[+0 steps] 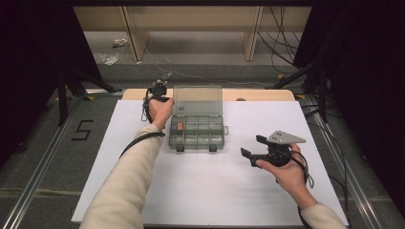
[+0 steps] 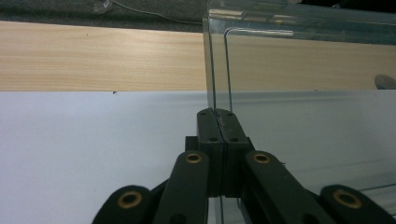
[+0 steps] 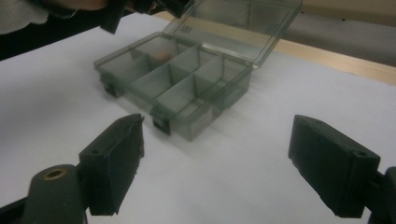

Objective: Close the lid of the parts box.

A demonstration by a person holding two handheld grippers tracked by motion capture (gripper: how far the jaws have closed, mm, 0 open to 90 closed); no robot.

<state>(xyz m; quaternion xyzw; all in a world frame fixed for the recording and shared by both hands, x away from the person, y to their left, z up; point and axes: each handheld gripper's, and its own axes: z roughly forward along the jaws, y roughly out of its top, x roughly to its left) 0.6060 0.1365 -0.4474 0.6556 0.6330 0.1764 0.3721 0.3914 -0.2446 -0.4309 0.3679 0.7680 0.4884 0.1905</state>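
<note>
Left gripper (image 1: 159,90) clamped shut on the clear lid (image 1: 197,98) edge, propping the organizer box (image 1: 197,132) open. Right gripper (image 1: 251,146) spread wide, empty, poised near the box on the surface (image 1: 210,191), likely to reach into a compartment.

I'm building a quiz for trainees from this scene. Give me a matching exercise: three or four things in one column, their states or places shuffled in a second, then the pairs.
1. left gripper
2. right gripper
3. lid of the organizer box
4. orange item

A. jaws wide apart, nothing between them
B. raised open, clear plastic
C. lying in a box compartment
D. jaws clamped on the lid's edge

Pairs: 1-D, 2-A, 3-B, 4-C
</note>
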